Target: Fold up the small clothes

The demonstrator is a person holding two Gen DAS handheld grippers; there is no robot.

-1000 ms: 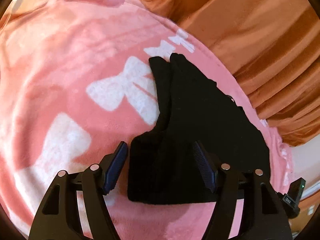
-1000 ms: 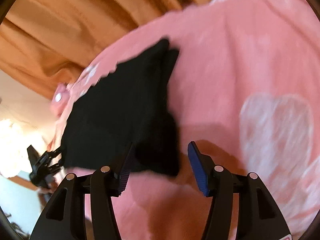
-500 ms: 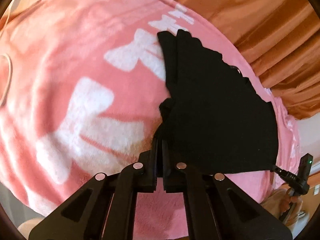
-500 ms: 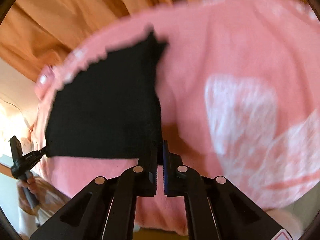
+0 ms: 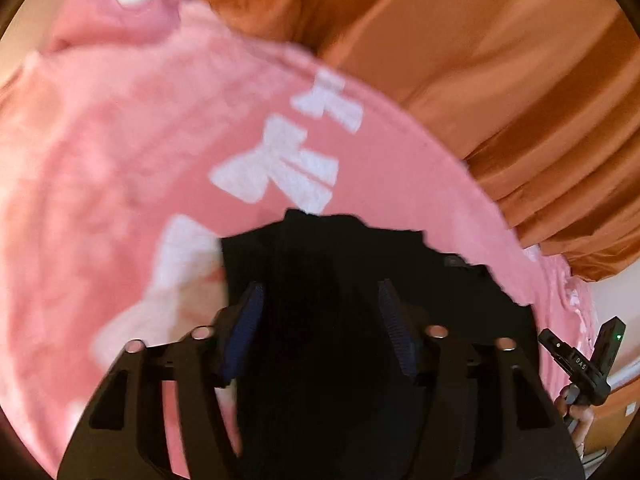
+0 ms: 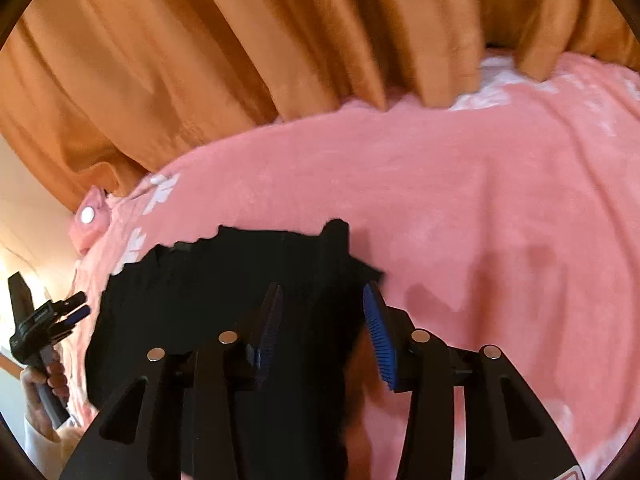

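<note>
The black garment [image 5: 360,280] lies on the pink blanket [image 5: 120,160], near the edge that meets the orange curtain [image 5: 500,60]. It's matte, dark enough that folds barely read; looks like soft knit, though blur hides the weave. In the left wrist view its far edge is jagged/stepped, w/ a small peak at the top centre; in the right wrist view [image 6: 240,272] the far edge runs roughly straight across, w/ a short tab sticking up at the right corner. Long axis seems to run side to side between the two tools, but much of the cloth is hidden under them, so can't be sure. The left hand-held gripper [image 5: 320,328] sits over the garment w/ jaws spread apart, ribbed blue pads [image 5: 246,328] either side of the black fabric, nothing pinched. The right hand-held gripper [image 6: 324,332] is likewise spread wide; its left pad over the cloth, right pad [image 6: 380,340] at the garment's right edge by bare blanket. The blanket is fleecy, plush, printed w/ white bow shapes [image 5: 280,168]. The curtain hangs in glossy vertical pleats behind.
</note>
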